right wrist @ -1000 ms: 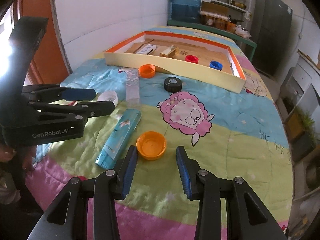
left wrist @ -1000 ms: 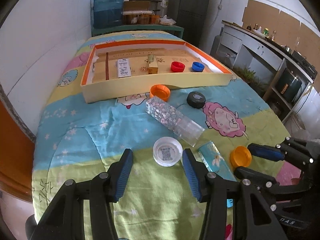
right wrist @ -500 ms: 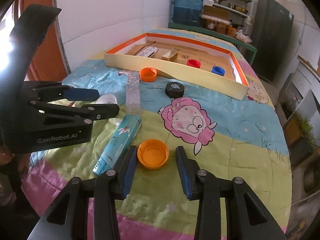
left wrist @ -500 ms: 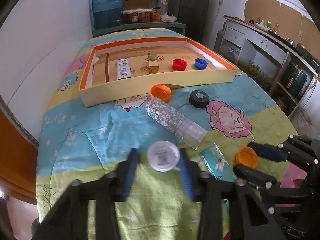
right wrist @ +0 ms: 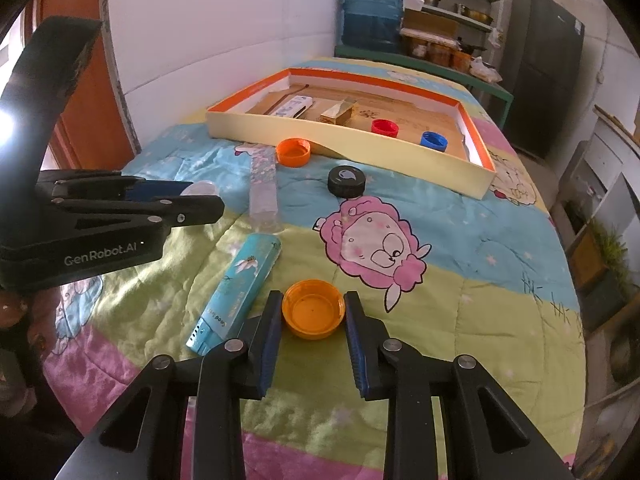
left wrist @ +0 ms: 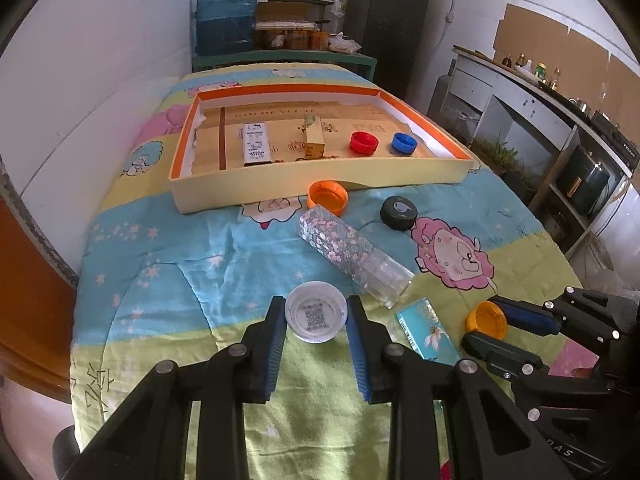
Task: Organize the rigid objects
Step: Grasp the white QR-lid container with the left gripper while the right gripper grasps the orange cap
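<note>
Four things are already lying in the tray [left wrist: 256, 196]: two small boxes, a red cap [left wrist: 364, 143] and a blue cap [left wrist: 404, 143]. Six are waiting outside it on the quilted tabletop [left wrist: 168, 264]. The left gripper [left wrist: 316, 320] is closing its jaws against the white cap [left wrist: 316, 317]; the right gripper [right wrist: 312, 316] is likewise pinching the yellow cap [right wrist: 313, 308].
</note>
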Demonstrator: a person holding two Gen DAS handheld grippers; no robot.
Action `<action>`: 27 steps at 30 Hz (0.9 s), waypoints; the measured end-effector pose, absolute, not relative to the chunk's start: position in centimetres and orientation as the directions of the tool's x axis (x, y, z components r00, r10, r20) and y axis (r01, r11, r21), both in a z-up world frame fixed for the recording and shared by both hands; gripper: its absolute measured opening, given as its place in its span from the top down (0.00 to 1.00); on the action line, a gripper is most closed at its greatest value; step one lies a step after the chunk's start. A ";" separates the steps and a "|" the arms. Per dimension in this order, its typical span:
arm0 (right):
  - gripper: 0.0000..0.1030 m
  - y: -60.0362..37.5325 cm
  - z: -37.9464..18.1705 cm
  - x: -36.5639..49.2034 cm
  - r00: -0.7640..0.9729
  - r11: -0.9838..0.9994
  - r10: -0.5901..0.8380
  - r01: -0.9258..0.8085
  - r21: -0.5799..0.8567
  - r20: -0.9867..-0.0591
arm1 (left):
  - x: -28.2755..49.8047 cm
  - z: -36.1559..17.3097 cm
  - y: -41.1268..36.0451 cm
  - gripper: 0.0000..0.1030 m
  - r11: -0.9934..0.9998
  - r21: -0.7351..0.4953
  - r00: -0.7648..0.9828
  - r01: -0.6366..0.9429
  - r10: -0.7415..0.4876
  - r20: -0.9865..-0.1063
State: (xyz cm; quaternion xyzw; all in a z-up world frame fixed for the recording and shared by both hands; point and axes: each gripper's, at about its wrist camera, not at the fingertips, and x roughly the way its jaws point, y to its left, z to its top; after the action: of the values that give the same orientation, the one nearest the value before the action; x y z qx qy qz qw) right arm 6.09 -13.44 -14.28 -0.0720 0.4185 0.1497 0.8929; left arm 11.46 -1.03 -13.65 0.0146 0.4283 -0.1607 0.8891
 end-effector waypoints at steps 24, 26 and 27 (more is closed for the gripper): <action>0.70 -13.3 -9.6 9.5 0.675 0.945 0.250 -0.327 0.023 -0.694 | 13.8 -9.8 0.1 0.70 0.981 -0.085 0.662 0.175 -0.181 -0.727; 0.70 -13.1 -9.1 9.9 0.684 0.945 0.249 -0.327 0.017 -0.686 | 14.1 -9.3 0.1 0.70 0.982 -0.082 0.671 0.170 -0.176 -0.720; 0.70 -13.0 -8.8 10.1 0.689 0.944 0.249 -0.328 0.013 -0.681 | 14.2 -9.1 0.2 0.70 0.982 -0.081 0.675 0.168 -0.175 -0.716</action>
State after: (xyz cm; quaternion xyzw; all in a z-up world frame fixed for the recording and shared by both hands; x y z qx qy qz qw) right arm 10.07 -13.03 -8.82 -0.0550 0.3617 0.1574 0.9173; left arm 14.23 0.16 -9.13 -0.0041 0.3918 -0.0938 0.9153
